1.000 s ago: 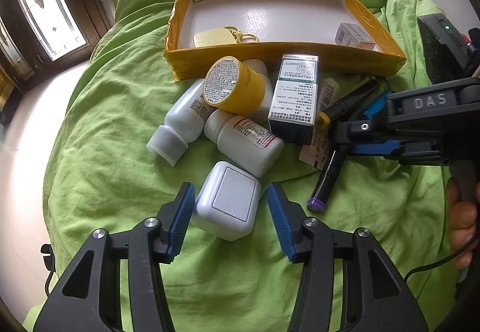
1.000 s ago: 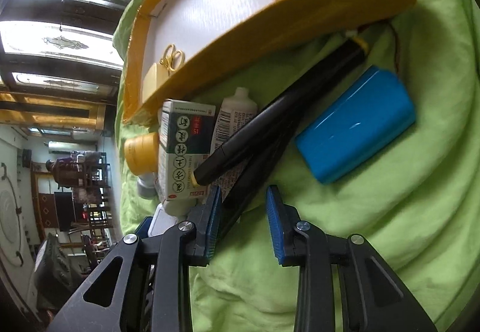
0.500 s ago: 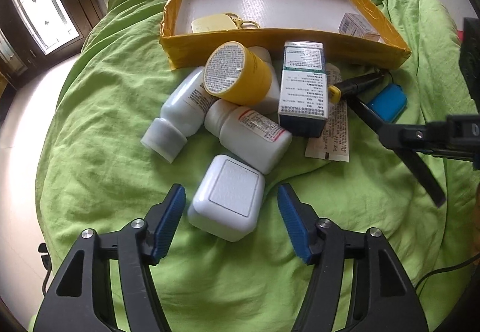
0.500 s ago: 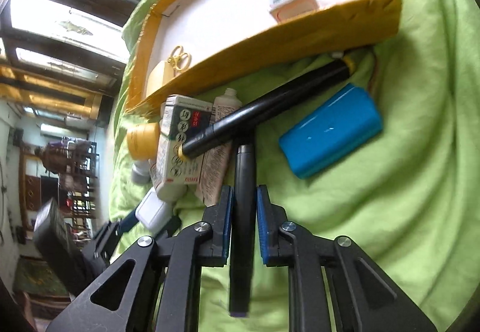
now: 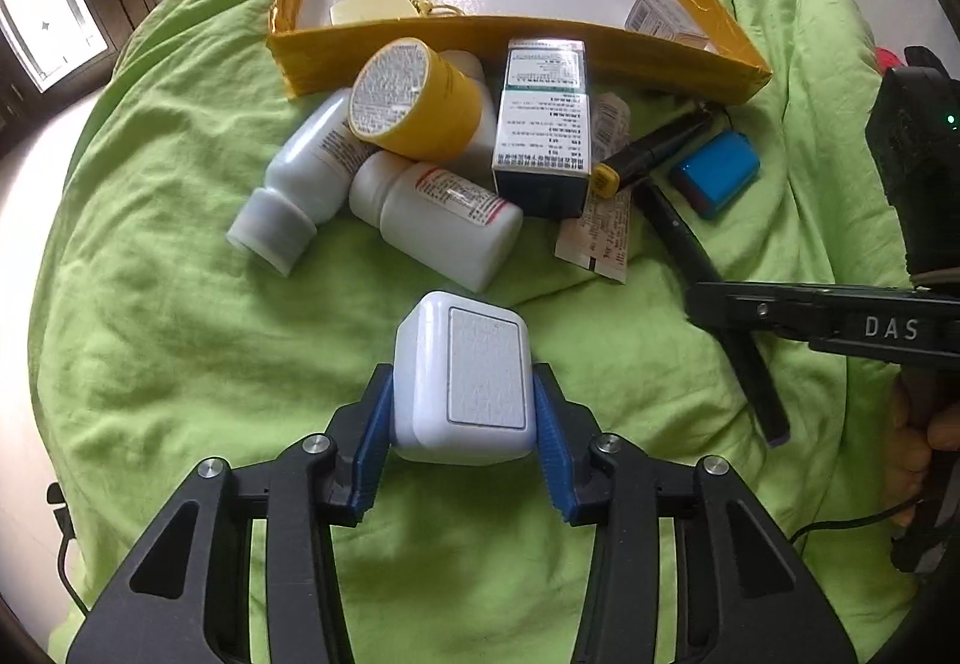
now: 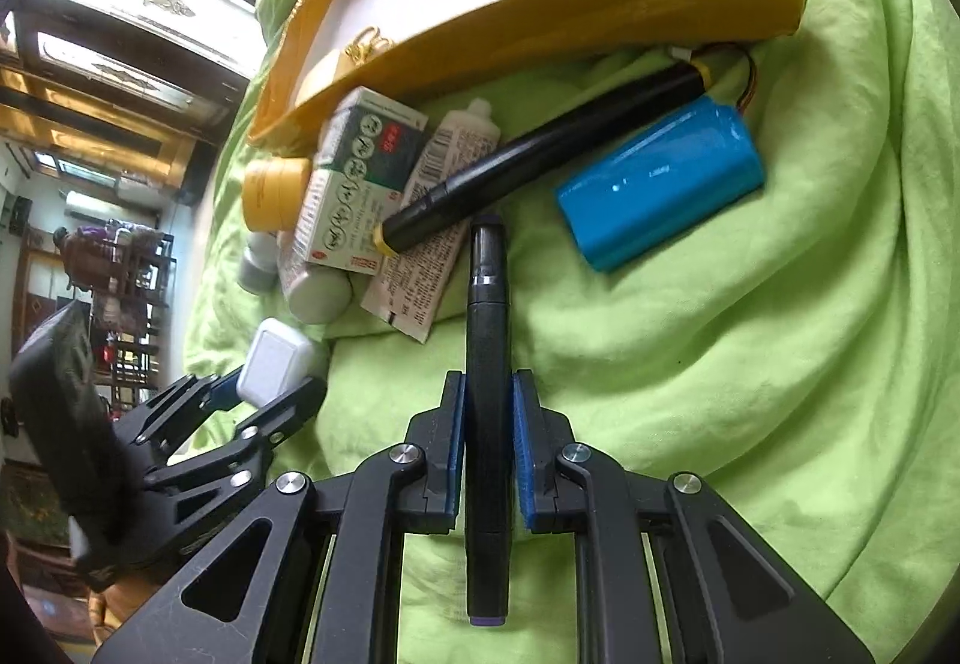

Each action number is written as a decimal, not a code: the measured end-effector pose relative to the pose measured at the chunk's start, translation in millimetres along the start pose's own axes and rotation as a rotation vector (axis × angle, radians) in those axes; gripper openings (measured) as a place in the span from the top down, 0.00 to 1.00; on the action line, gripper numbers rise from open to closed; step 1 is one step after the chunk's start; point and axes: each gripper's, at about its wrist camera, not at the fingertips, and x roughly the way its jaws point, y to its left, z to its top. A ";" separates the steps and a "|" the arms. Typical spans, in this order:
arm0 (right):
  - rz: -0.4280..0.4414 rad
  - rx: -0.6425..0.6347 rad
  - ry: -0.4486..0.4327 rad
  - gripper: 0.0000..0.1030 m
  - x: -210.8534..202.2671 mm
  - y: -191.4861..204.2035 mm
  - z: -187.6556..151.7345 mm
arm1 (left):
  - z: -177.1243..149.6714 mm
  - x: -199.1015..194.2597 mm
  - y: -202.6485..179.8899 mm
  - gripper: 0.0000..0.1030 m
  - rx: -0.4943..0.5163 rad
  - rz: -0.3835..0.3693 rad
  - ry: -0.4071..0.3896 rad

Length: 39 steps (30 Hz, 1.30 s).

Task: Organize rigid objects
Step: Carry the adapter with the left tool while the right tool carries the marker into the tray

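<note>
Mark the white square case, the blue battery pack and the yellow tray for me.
white square case (image 5: 474, 382), left wrist view, textured top panel.
blue battery pack (image 6: 660, 184), right wrist view, middle of its side.
yellow tray (image 5: 480, 41), left wrist view, near wall.

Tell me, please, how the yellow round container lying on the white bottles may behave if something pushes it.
The yellow container lies on its side, so its round body would probably roll. It rests on two white bottles, not on the green bedcover, so it may slide off them. It looks rigid, so a push should not dent it.

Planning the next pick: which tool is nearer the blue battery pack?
Right. The right tool, clamping a black marker, sits just short of the blue battery pack; the left tool, closing around the white case, is farther off.
</note>
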 end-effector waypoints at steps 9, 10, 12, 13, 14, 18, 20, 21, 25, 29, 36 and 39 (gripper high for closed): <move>-0.017 -0.022 0.023 0.87 11.1 0.8 0.0 | 1.3 17.4 -5.7 0.59 -0.019 0.080 -0.013; -0.016 -0.024 0.020 0.87 10.6 1.5 -0.4 | 2.9 17.4 -4.4 0.60 -0.021 0.081 -0.020; -0.015 -0.030 0.010 0.87 8.7 1.6 -3.8 | 3.5 14.8 -4.5 0.62 -0.022 0.084 -0.034; -0.017 -0.039 0.001 0.87 7.3 3.5 -6.1 | 5.7 13.3 -2.7 0.62 -0.024 0.083 -0.040; -0.023 -0.053 -0.009 0.87 5.6 4.9 -10.7 | 6.6 9.5 -0.4 0.62 -0.027 0.081 -0.048; -0.013 -0.100 -0.048 0.87 -3.7 18.4 -20.9 | 2.1 -9.0 -0.5 0.62 -0.055 0.046 -0.100; 0.002 -0.112 -0.060 0.87 -6.2 21.1 -23.9 | -0.4 -17.5 -0.5 0.62 -0.072 0.019 -0.127; 0.011 -0.116 -0.065 0.87 -6.9 21.2 -25.4 | -0.9 -21.6 -0.9 0.62 -0.077 0.012 -0.141; 0.033 -0.124 -0.085 0.87 -9.9 25.2 -27.8 | -4.5 -34.9 6.8 0.63 -0.101 -0.005 -0.187; 0.025 -0.137 -0.102 0.87 -13.0 25.6 -26.4 | -1.2 -36.5 2.3 0.62 -0.109 0.036 -0.218; 0.011 -0.146 -0.119 0.87 -14.8 28.0 -23.5 | 4.1 -37.2 10.7 0.62 -0.120 0.080 -0.246; 0.002 -0.151 -0.125 0.87 -13.7 30.6 -24.9 | 3.7 -37.3 12.0 0.62 -0.123 0.083 -0.250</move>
